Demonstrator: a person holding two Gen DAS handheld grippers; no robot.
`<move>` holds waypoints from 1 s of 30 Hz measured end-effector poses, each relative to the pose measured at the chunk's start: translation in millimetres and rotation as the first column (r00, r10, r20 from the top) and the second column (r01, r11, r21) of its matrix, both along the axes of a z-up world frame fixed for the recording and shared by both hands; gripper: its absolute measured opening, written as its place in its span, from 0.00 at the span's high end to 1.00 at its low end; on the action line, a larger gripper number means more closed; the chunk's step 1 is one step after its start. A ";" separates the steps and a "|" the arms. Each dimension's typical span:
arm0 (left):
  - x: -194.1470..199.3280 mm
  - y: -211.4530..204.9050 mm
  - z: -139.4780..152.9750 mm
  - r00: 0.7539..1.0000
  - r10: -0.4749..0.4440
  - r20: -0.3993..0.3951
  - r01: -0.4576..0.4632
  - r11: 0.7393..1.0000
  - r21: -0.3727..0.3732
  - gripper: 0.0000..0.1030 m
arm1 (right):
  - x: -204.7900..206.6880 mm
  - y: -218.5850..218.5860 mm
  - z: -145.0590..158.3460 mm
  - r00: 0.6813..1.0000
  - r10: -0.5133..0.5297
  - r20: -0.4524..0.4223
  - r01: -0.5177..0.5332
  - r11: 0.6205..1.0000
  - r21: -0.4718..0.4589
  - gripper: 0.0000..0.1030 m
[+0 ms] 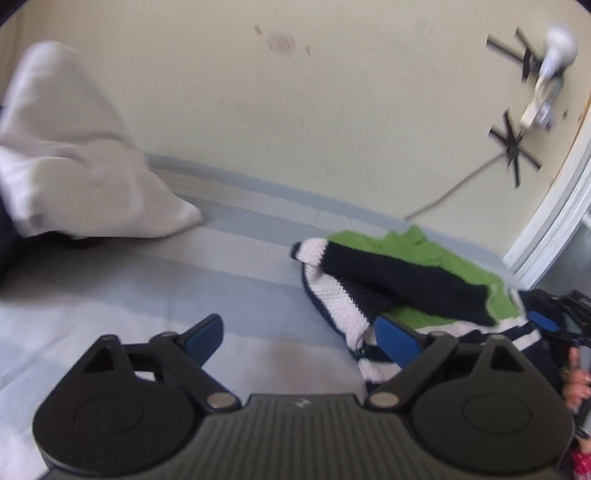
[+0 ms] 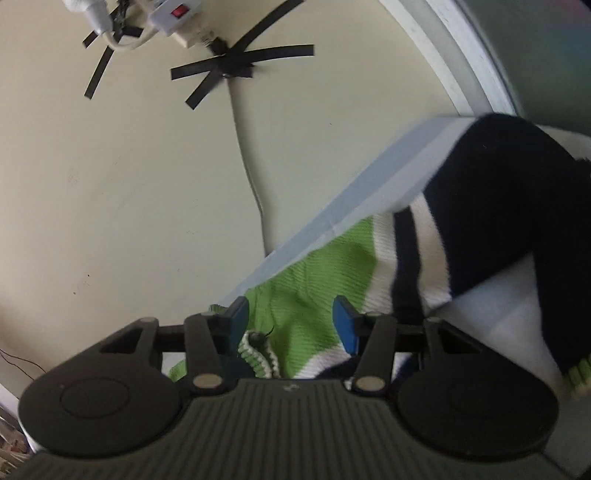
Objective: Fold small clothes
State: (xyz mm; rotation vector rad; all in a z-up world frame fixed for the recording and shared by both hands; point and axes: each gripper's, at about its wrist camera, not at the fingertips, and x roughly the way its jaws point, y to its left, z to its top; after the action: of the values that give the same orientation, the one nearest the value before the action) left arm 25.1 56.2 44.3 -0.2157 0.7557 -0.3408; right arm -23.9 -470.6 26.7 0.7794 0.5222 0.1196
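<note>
Sweater (image 1: 402, 284), knit in green, white and navy, lies crumpled on the striped sheet (image 1: 147, 295) at the right of the left wrist view, close under the wall (image 1: 295, 110). One navy sleeve (image 1: 402, 280) lies across it, running from upper left to lower right in that frame.

Left gripper (image 1: 299, 334) hovers with its jaws wide apart and nothing between them. The sweater lies to its right: the right blue pad sits just at the garment's white edge, while the left pad is over bare sheet. Whether that right pad touches the knit cannot be told.

Right gripper (image 2: 291, 319) is also open, somewhat narrower, and holds nothing. It is directly over the sweater (image 2: 314, 273), with green knit and the ribbed collar (image 2: 258, 350) showing in the gap between its pads. The navy sleeve (image 2: 495, 206) rises to the upper right of that frame, apparently draped over a fold of the sheet (image 2: 369, 199).

By my reading, the right gripper is the nearer one and better placed to pinch first, near the collar; the left would need to shift rightward to reach an edge. The fold looks barely begun, since the garment is still bunched and needs spreading flat.

A white pillow (image 1: 74, 155) sits at the left, well apart from the sweater. A power strip (image 2: 173, 14) is taped to the wall above.
</note>
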 end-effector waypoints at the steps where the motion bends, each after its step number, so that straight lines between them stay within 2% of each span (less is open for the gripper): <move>1: 15.7 -9.8 -7.0 1.000 -0.002 -0.029 0.002 1.000 0.013 0.24 | -4.6 -4.0 -3.4 1.000 0.002 0.008 -0.002 1.000 -0.001 0.48; 2: 27.7 -15.7 -12.6 0.999 0.005 -0.051 -0.004 1.000 0.018 0.35 | -8.4 -7.6 -6.5 1.000 0.010 0.019 -0.010 1.000 -0.005 0.47; 3: 38.2 -19.0 -18.1 0.998 0.021 -0.066 -0.020 1.000 0.016 0.41 | -10.0 -7.9 -10.4 0.999 0.022 0.025 -0.022 1.000 -0.004 0.47; 4: 42.3 -19.7 -18.1 0.998 0.041 -0.046 -0.041 0.999 0.014 0.42 | -8.6 0.1 -16.4 0.999 0.035 0.023 -0.035 0.999 0.003 0.47; 5: 47.6 -18.1 -19.0 0.998 0.053 -0.046 -0.053 0.999 0.006 0.49 | -2.1 7.9 -21.4 0.999 0.045 0.013 -0.045 0.999 0.012 0.47; 6: 52.6 -15.7 -19.2 0.997 0.059 -0.053 -0.060 0.998 -0.020 0.53 | -1.7 7.5 -24.4 0.999 0.043 0.001 -0.043 0.999 0.034 0.47; 8: 62.9 -11.4 -18.5 0.996 0.068 -0.052 -0.071 0.996 -0.059 0.53 | 2.5 11.5 -19.1 0.998 0.047 0.041 -0.049 0.998 0.032 0.39; 12: 95.3 -23.5 -20.7 0.996 0.078 -0.050 -0.080 0.996 -0.034 0.52 | 5.4 8.2 -22.7 0.998 0.051 0.031 -0.053 0.996 0.069 0.39; 14: 107.3 -31.4 -22.5 0.997 0.059 -0.051 -0.063 0.996 -0.068 0.53 | 5.8 6.5 -23.9 0.998 0.058 0.031 -0.061 0.994 0.090 0.39; 16: 114.6 -37.7 -23.2 0.999 0.043 -0.033 -0.047 0.990 -0.129 0.48 | 5.0 6.8 -23.3 0.997 0.065 0.035 -0.068 0.993 0.092 0.38; 18: 114.4 -38.4 -28.9 0.999 0.032 -0.015 -0.034 0.979 -0.199 0.40 | 3.3 11.1 -19.8 0.995 0.083 0.048 -0.086 0.994 0.065 0.38; 20: 117.0 -39.0 -39.7 0.999 0.021 -0.039 -0.029 0.975 -0.222 0.40 | 1.0 19.5 -12.6 0.989 0.125 0.074 -0.125 0.992 0.002 0.38; 22: 118.9 -36.2 -39.5 1.000 0.004 -0.028 -0.010 0.970 -0.242 0.39 | -3.6 35.6 0.7 0.978 0.183 0.099 -0.173 0.980 -0.095 0.38; 23: 121.1 -34.3 -40.6 1.000 -0.005 -0.025 -0.002 0.968 -0.249 0.39 | -4.8 47.9 10.0 0.962 0.248 0.111 -0.229 0.960 -0.163 0.38; 25: 124.6 -31.9 -44.0 0.999 -0.012 -0.049 -0.002 0.962 -0.275 0.39 | -4.4 79.2 28.9 0.918 0.385 0.093 -0.334 0.878 -0.344 0.38; 27: 126.8 -30.7 -44.4 0.999 -0.016 -0.049 0.001 0.960 -0.280 0.39 | -1.3 121.9 41.8 0.871 0.491 0.011 -0.394 0.713 -0.580 0.38; 29: 126.2 -30.7 -44.1 0.999 -0.017 -0.045 0.003 0.962 -0.275 0.39 | 4.4 157.2 40.0 0.829 0.554 -0.078 -0.433 0.546 -0.717 0.41; 30: 124.3 -26.3 -42.9 0.999 -0.018 -0.043 0.005 0.961 -0.275 0.39 | 9.6 171.5 34.9 0.814 0.566 -0.130 -0.451 0.475 -0.756 0.41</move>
State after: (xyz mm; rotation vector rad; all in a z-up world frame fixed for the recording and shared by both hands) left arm 149.4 29.9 1.4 -0.4831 0.7527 -0.4536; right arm -14.3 -299.1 61.6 -0.2653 0.5949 0.4818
